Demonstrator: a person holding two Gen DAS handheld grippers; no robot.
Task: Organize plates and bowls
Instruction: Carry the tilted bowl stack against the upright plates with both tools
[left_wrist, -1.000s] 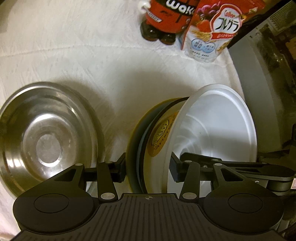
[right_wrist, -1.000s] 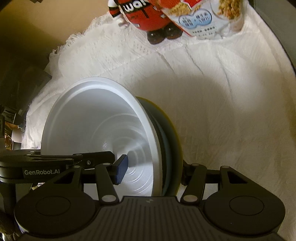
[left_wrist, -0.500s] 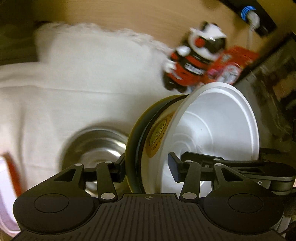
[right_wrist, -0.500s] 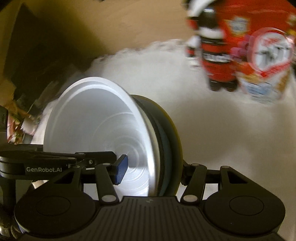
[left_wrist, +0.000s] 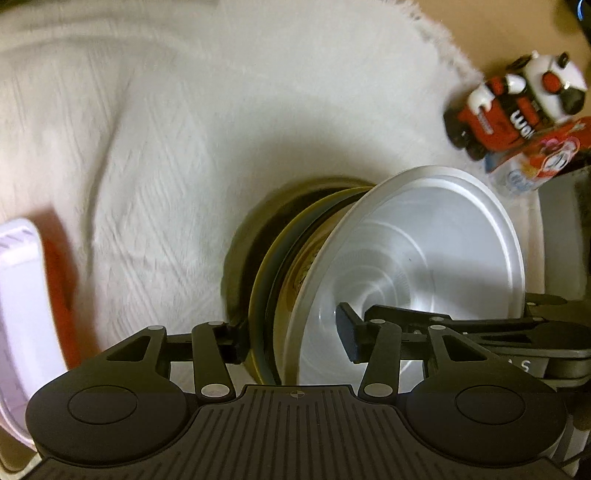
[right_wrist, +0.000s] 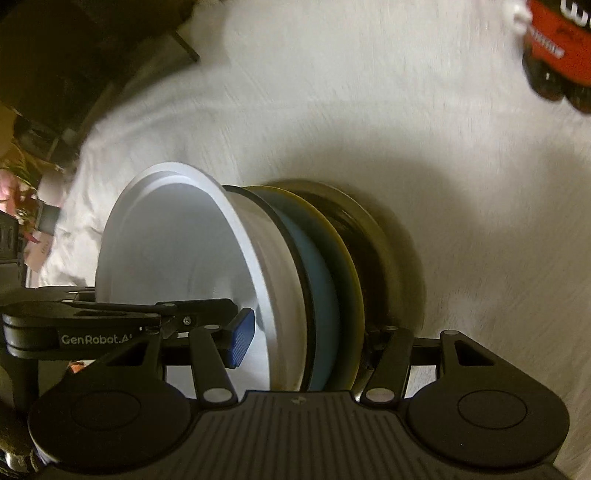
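Note:
A stack of dishes, seen edge-on, is clamped between both grippers: a white bowl (left_wrist: 436, 254) on the inside, a blue and yellow plate (right_wrist: 325, 288) behind it, and a dark steel dish (left_wrist: 243, 258) outermost. My left gripper (left_wrist: 291, 336) is shut on one side of the stack's rim. My right gripper (right_wrist: 306, 336) is shut on the opposite side. Each gripper shows in the other's view, reaching into the white bowl. The stack is close to the white cloth (left_wrist: 155, 147).
A red and white toy figure (left_wrist: 517, 107) and a cereal bag (left_wrist: 535, 166) stand at the far right. A white and orange object (left_wrist: 29, 302) lies at the left edge. Dark clutter (right_wrist: 37, 110) lies beyond the cloth's left edge.
Both grippers swung with the stack. The steel bowl that lay alone on the cloth is gone from view; a steel dish now sits at the stack's outer face. Toy and bag shifted right.

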